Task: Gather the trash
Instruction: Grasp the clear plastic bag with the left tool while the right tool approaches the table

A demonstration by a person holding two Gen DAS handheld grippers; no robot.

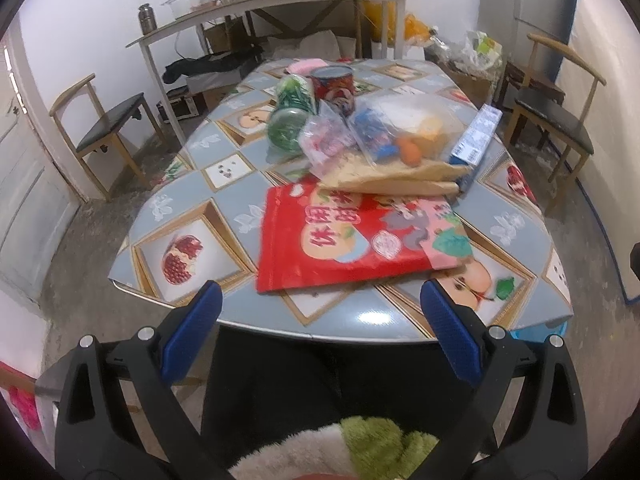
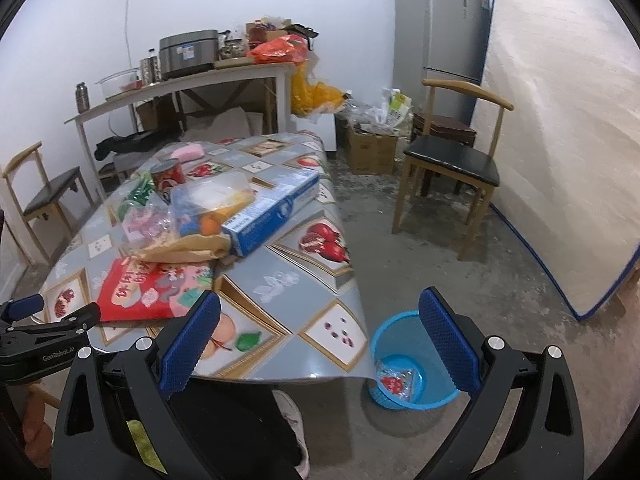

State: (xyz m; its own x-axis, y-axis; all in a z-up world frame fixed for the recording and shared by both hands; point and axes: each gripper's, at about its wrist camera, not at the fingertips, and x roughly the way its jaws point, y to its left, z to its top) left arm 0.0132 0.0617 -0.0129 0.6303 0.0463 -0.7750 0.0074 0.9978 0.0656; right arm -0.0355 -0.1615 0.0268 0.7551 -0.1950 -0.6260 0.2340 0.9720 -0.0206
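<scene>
- Left gripper (image 1: 320, 312) and right gripper (image 2: 320, 320) are hovering with fingers released, grasping nothing.
- Flat red foil snack bag (image 1: 344, 236) is lying at the desk (image 1: 224, 168) near edge.
- Bag is appearing light, limp and slippery; pinching its overhanging near edge is advisable.
- Blue plastic basket (image 2: 400, 328) is standing on the floor beside the desk.

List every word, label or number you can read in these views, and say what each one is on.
"GenRobot.AI": on the left tool's black arm, seen in the right wrist view.
"休闲": large characters on the red snack bag; the remaining characters are too blurred.
Blue carton: barcode label and print, too small to read.
Red can, fridge stickers: unreadable.
</scene>
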